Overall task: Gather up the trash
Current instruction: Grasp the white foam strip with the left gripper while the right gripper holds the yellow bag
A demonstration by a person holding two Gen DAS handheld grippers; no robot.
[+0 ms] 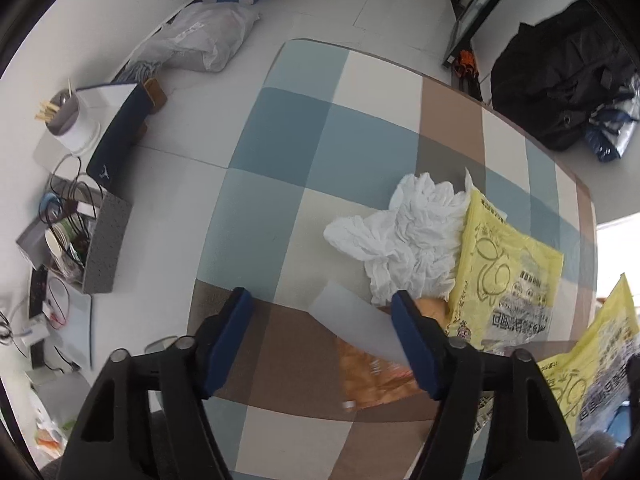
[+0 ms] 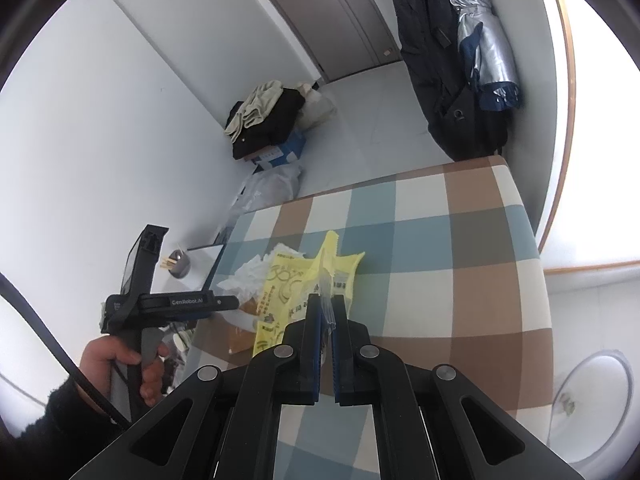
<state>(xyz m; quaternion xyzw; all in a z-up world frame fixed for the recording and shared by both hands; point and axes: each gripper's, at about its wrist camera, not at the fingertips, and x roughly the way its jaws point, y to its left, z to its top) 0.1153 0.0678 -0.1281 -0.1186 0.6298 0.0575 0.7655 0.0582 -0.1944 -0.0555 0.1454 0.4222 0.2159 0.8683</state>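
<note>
On the checked table (image 1: 280, 140) lies a crumpled white tissue (image 1: 408, 232), partly tucked under a yellow trash bag (image 1: 508, 272). My left gripper (image 1: 320, 304) points down over the table, open. A pale translucent sheet (image 1: 360, 324) and an orange wrapper (image 1: 376, 376) lie below its gap, near the right finger (image 1: 408, 320). My right gripper (image 2: 326, 300) is shut on the rim of the yellow trash bag (image 2: 304, 280) and holds it up off the table. In the right wrist view a hand (image 2: 132, 360) holds the left gripper (image 2: 234, 302) above the tissue (image 2: 252, 272).
Left of the table, on the floor, stand a grey box of cables (image 1: 104, 240), a cup of sticks (image 1: 64, 114) and a clear plastic bag (image 1: 200, 36). A black backpack (image 1: 560, 92) hangs beyond the far corner. A round white object (image 2: 592, 400) sits at right.
</note>
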